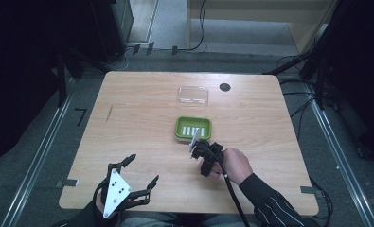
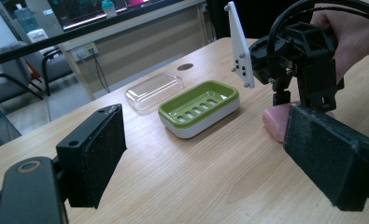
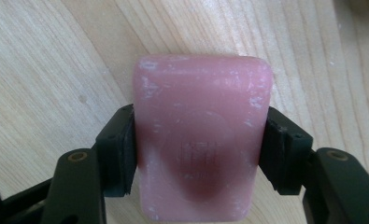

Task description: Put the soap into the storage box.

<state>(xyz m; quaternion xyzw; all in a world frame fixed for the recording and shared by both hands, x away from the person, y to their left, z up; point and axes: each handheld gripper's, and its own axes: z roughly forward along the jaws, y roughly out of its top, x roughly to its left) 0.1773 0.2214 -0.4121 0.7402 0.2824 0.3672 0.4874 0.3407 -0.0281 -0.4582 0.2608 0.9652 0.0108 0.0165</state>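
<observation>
A pink bar of soap (image 3: 201,140) lies flat on the wooden table (image 1: 137,123), and my right gripper (image 3: 201,154) is shut on it, one pad pressed against each long side. From above, that right gripper (image 1: 201,153) points down just in front of the green soap dish (image 1: 177,128), which holds nothing. In the left gripper view the soap (image 2: 275,119) peeks out pink under the right gripper, to the right of the dish (image 2: 173,109). My left gripper (image 1: 142,169) hovers near the table's front left, open, with nothing between its pads (image 2: 102,149).
A clear plastic lid (image 1: 193,95) lies behind the dish, toward the far edge. A small black round grommet (image 1: 225,87) sits in the tabletop to the lid's right. Bare wood stretches across the table's left half.
</observation>
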